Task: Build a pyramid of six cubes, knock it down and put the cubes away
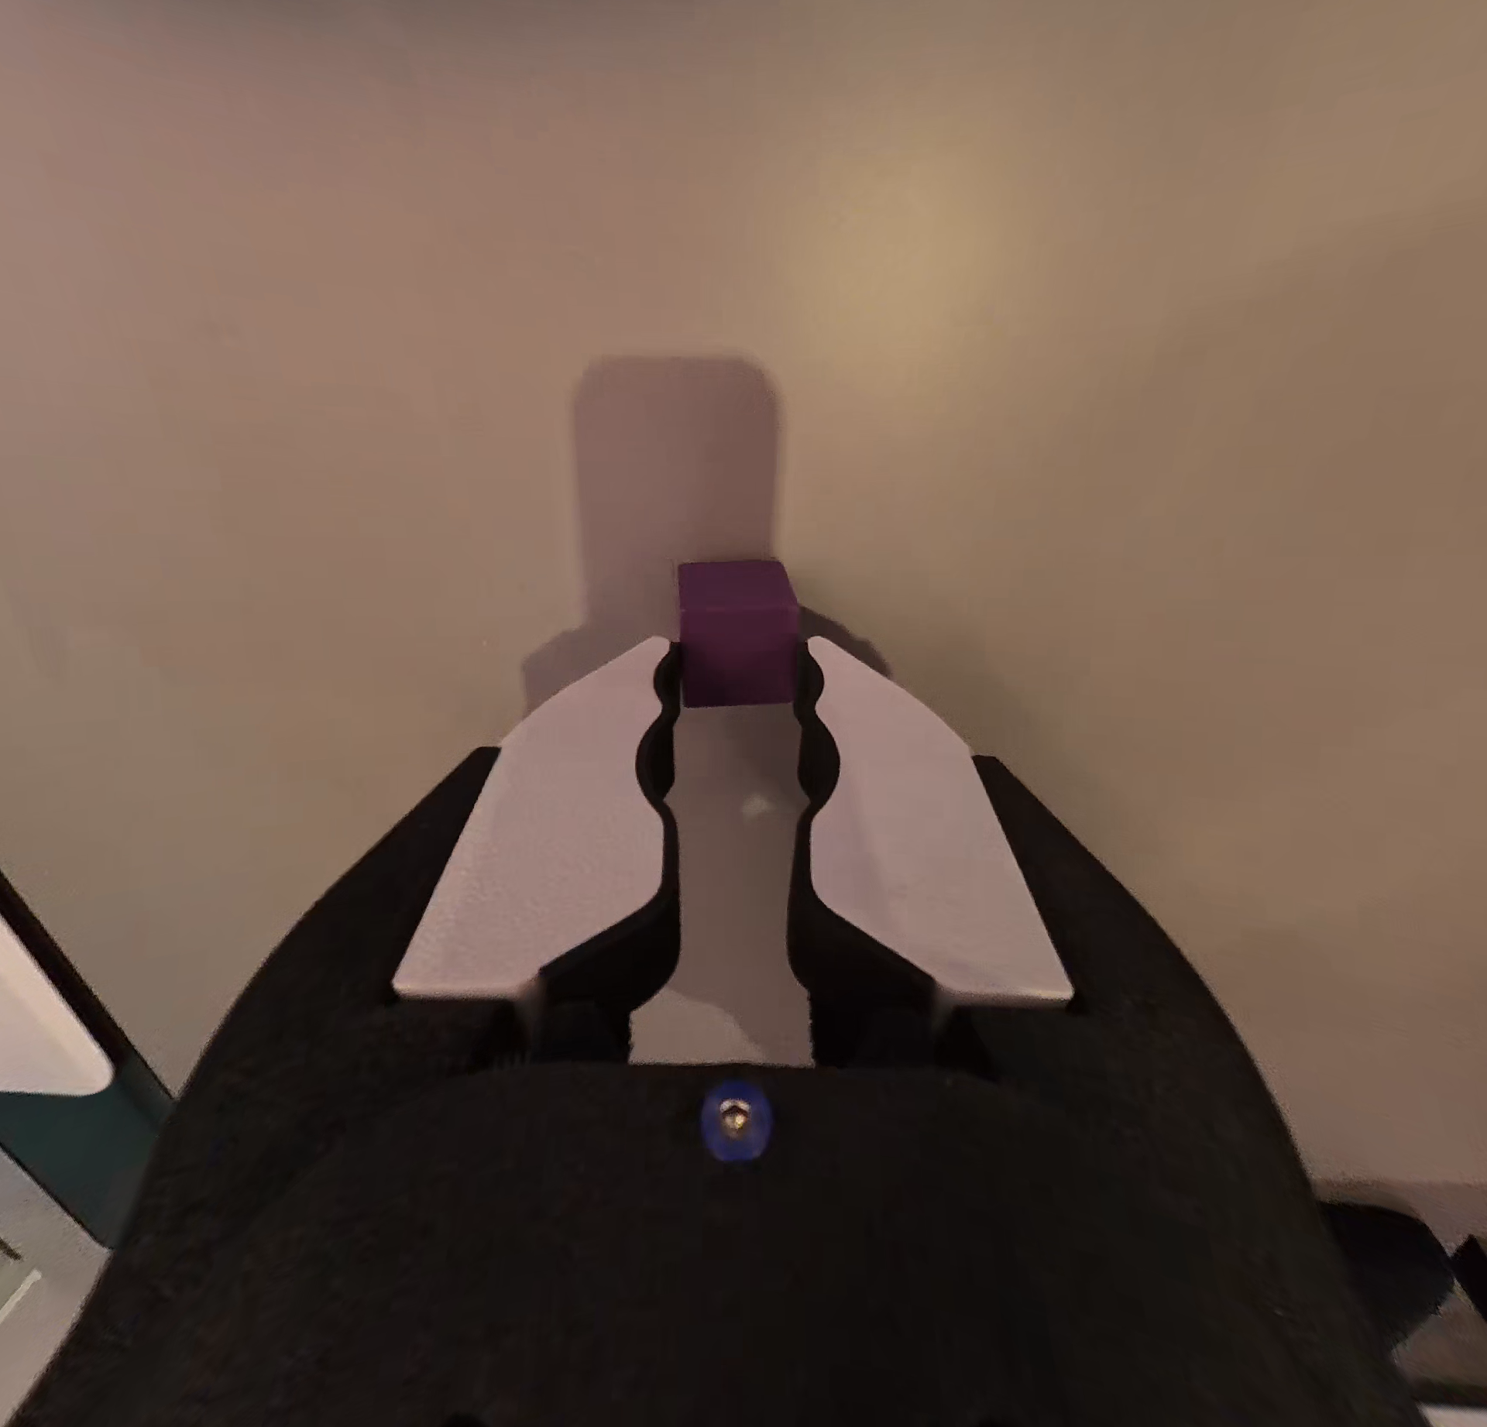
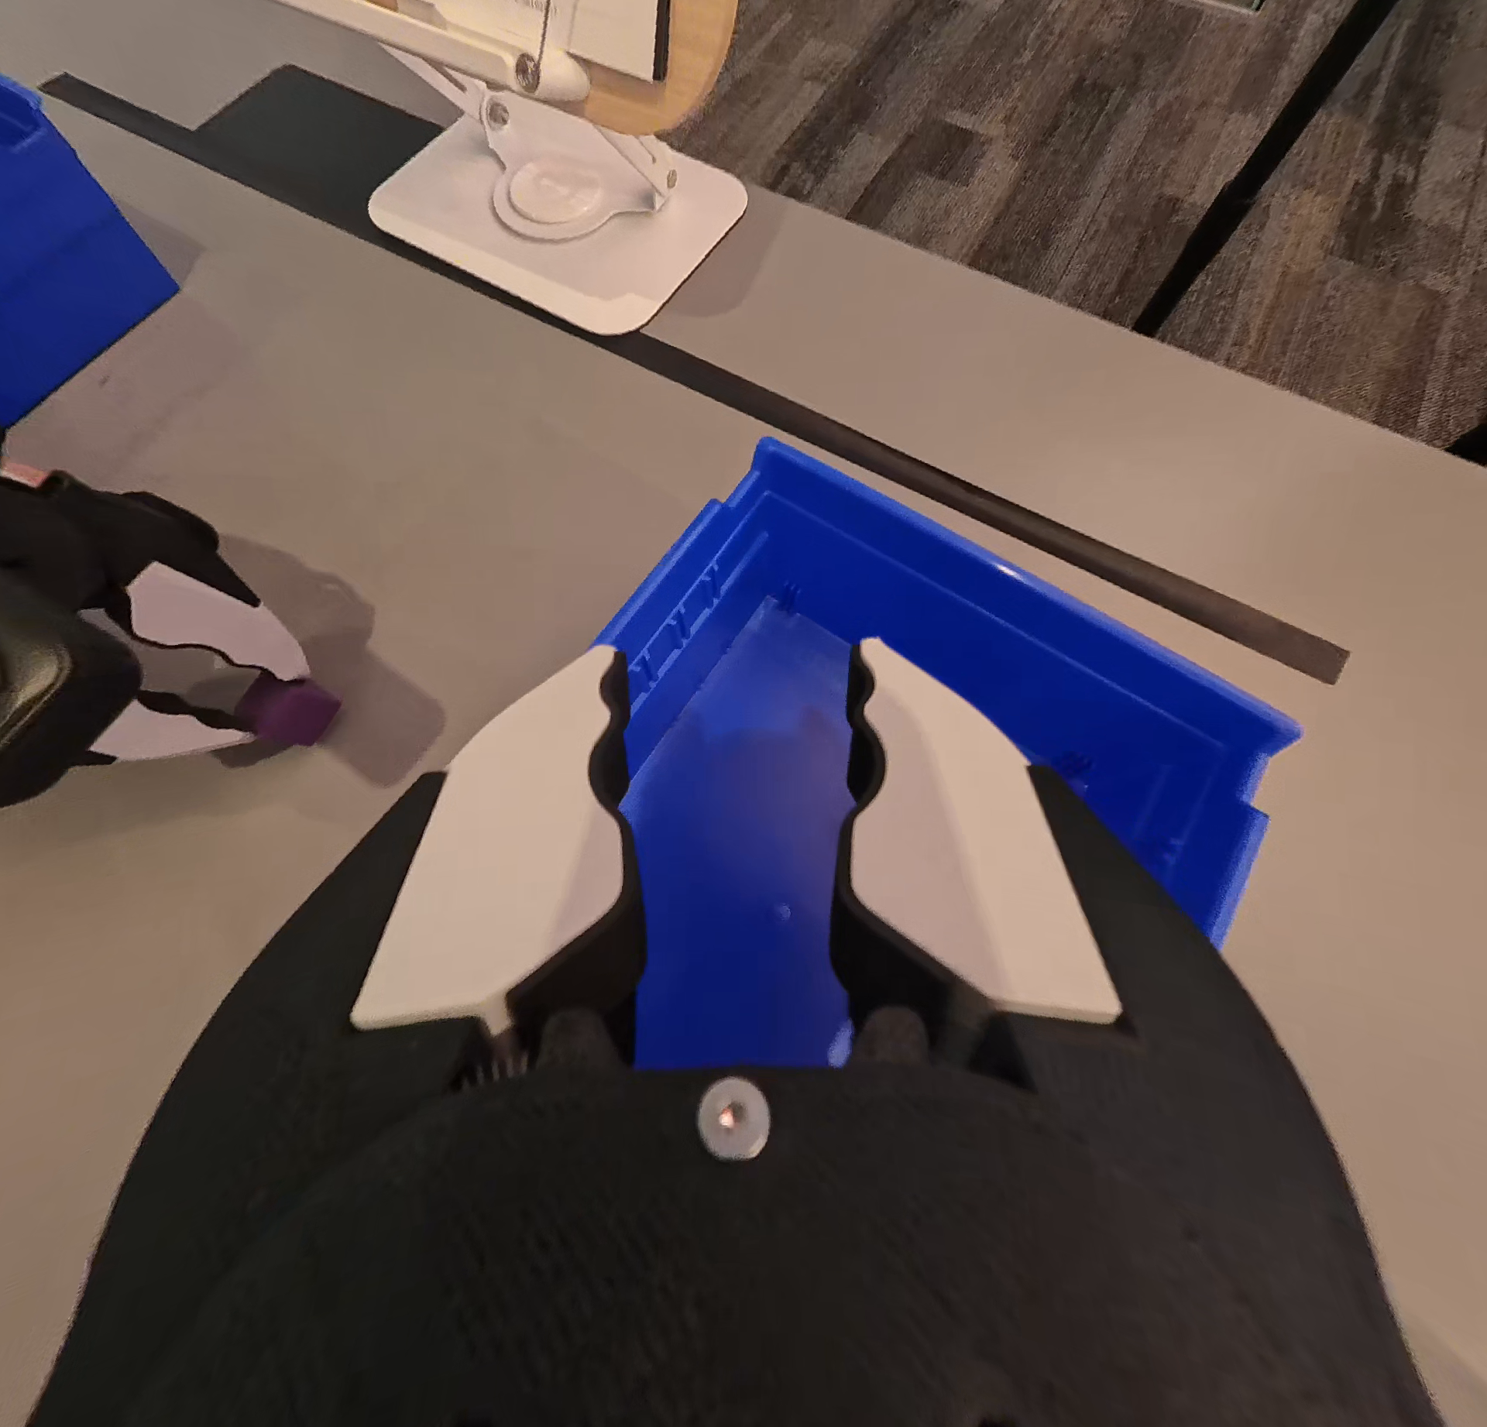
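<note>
Black-bodied right tool [image 2: 736, 668] hangs spread wide and empty over one blue bin [image 2: 998, 648] on the grey counter [image 2: 483, 439]. Left tool [image 1: 739, 656] pinches one purple cube [image 1: 736, 636] between its tips, low over the counter, left of the bin.

Left gripper [image 1: 738, 668]: your jaws are narrowed, both inner faces pressed against a held piece at the tips, angled steeply downward.
Right gripper [image 2: 736, 668]: your jaws are spread wide apart, nothing between them, tilted downward.
</note>
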`<action>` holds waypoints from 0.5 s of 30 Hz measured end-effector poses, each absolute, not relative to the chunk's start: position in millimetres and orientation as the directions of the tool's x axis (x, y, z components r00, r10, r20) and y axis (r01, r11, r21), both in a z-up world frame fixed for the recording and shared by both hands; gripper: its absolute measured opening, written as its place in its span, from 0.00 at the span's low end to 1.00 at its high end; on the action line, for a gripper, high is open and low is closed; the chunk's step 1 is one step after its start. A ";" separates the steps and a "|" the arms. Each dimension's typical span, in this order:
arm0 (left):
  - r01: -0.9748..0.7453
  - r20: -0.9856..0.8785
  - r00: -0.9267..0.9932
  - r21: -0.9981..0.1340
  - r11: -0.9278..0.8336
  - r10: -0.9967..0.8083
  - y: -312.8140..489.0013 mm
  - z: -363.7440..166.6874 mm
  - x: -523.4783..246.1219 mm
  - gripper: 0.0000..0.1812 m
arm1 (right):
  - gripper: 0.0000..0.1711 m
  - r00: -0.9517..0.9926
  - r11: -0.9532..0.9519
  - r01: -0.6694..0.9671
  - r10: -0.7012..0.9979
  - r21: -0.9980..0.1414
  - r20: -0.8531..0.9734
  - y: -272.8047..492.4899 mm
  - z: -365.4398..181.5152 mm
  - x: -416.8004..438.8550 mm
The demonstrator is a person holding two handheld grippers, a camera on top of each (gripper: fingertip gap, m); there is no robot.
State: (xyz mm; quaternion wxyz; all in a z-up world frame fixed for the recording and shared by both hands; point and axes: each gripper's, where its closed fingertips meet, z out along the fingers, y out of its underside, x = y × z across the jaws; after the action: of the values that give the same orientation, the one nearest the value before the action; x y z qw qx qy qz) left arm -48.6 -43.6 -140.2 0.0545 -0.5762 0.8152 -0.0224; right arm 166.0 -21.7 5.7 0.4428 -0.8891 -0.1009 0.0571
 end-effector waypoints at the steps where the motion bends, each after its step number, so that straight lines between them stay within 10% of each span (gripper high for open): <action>1: -0.939 -0.051 -0.325 -0.102 0.329 -0.944 -43.0 -141.4 -46.9 0.15 | 0.31 0.973 -0.598 0.128 0.230 -0.791 -0.016 -22.1 2.6 166.7; 15: -0.918 -0.081 -0.338 -0.193 0.347 -0.938 -42.7 -122.9 -42.7 0.22 | 0.31 0.967 -0.624 0.114 0.249 -0.773 -0.059 -21.0 -9.0 169.2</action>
State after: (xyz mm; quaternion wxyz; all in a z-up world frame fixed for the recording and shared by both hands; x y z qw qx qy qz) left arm -42.7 -42.7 -122.9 0.0888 -0.5685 0.8159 -0.0565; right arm 169.2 -21.0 -9.0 0.4216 -0.8975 -0.1011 0.0804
